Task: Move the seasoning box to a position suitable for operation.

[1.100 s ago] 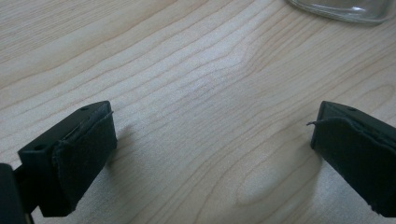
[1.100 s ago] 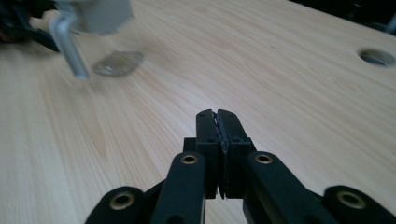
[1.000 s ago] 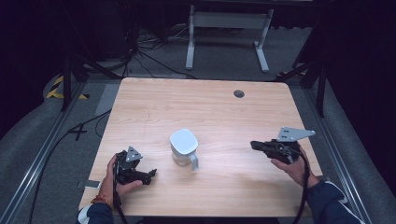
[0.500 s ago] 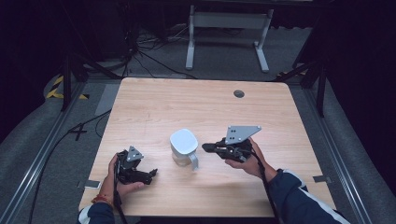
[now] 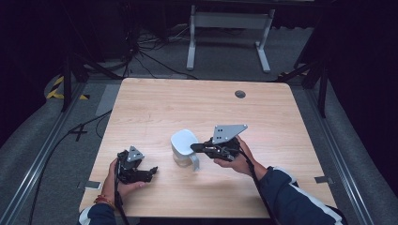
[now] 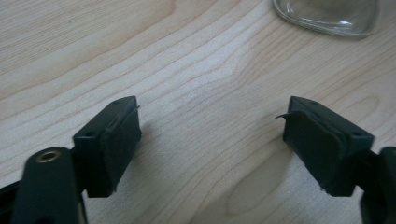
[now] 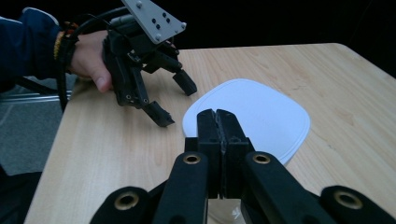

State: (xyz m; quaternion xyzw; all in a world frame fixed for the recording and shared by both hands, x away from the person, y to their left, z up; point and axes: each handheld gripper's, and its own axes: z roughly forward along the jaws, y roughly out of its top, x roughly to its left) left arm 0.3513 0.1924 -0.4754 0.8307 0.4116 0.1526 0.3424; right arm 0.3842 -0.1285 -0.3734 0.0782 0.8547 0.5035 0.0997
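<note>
Step in hand: judged to be the approach to the white jug (image 5: 183, 146), with a grip on its rim or handle (image 5: 195, 161) likely to come.
Doing it well: spread the right tongs (image 5: 194, 148) before closing in; line one jaw inside the wall and one outside, or straddle the handle; come in level and slow to avoid tipping the jug; keep the left tongs (image 5: 151, 171) ready to steady the far side.
Right tongs: pressed together, pinching nothing; tips just at the jug's rim, at or very near touching.
Left tongs: spread wide, nothing between the jaws; low over the bare worktop (image 5: 155, 108).
Jug: upright near the middle of the worktop, between the two tongs; just beside the right tongs, a short way apart from the left ones; white top (image 7: 252, 117) directly beyond the right jaws, glassy base edge (image 6: 327, 16) ahead of the left jaws.
</note>
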